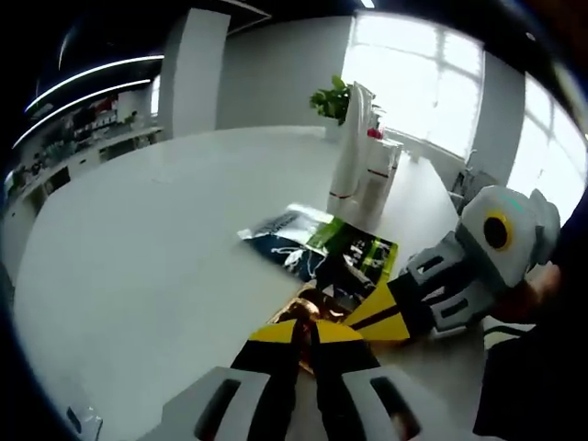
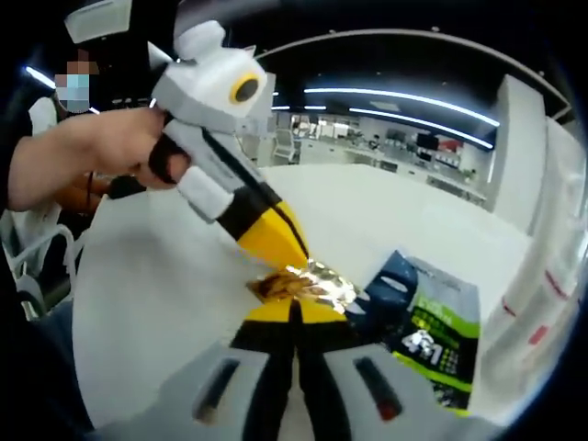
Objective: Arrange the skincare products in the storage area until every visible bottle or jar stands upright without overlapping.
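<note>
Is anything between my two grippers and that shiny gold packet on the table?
Nothing visible. Both the left gripper and the right gripper already have their jaw tips closed at the crinkled gold packet, meeting from opposite sides. The dark and green sachet lies just beside it on the white table, not in between.

In the right gripper view, the right gripper (image 2: 292, 308) rises from the bottom with its yellow-tipped jaws closed on a crinkled gold foil packet (image 2: 303, 280). The left gripper (image 2: 296, 253) comes in from the upper left, held by a hand (image 2: 110, 152), its jaws meeting the same packet. A dark sachet with green print (image 2: 432, 331) lies just beside, on the white surface (image 2: 147, 294).
</note>
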The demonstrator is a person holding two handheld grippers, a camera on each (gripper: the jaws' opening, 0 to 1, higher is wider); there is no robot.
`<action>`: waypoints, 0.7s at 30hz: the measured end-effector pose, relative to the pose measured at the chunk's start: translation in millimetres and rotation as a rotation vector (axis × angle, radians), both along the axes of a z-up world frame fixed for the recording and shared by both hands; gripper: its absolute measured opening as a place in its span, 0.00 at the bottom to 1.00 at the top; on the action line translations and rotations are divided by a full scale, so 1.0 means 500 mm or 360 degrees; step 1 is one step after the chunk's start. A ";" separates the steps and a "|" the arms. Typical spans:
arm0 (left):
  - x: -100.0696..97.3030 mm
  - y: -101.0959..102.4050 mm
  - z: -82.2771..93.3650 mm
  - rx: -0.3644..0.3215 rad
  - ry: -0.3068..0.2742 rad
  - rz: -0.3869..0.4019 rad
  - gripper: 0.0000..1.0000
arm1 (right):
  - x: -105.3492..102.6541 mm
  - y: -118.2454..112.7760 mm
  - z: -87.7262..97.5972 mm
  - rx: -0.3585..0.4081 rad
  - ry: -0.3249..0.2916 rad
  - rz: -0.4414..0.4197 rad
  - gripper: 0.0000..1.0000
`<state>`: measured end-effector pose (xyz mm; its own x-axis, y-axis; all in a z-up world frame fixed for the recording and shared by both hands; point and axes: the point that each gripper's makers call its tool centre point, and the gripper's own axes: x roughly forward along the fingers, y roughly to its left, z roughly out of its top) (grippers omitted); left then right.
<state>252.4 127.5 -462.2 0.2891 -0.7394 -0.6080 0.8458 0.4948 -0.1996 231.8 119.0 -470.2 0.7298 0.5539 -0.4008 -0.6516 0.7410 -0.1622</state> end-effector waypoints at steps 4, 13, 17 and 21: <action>-0.007 -0.001 -0.020 0.0034 0.0031 -0.0010 0.03 | 0.000 0.000 0.000 0.0006 0.0000 0.0010 0.00; -0.012 0.011 -0.026 0.0051 0.0033 0.0009 0.01 | 0.001 0.004 -0.001 -0.0018 -0.0020 0.0049 0.00; -0.022 0.010 -0.027 0.0054 0.0038 0.0016 0.01 | 0.003 0.005 -0.001 -0.0018 -0.0031 0.0067 0.00; -0.027 0.012 -0.027 0.0056 0.0037 0.0018 0.01 | 0.003 0.006 -0.001 -0.0004 -0.0035 0.0070 0.00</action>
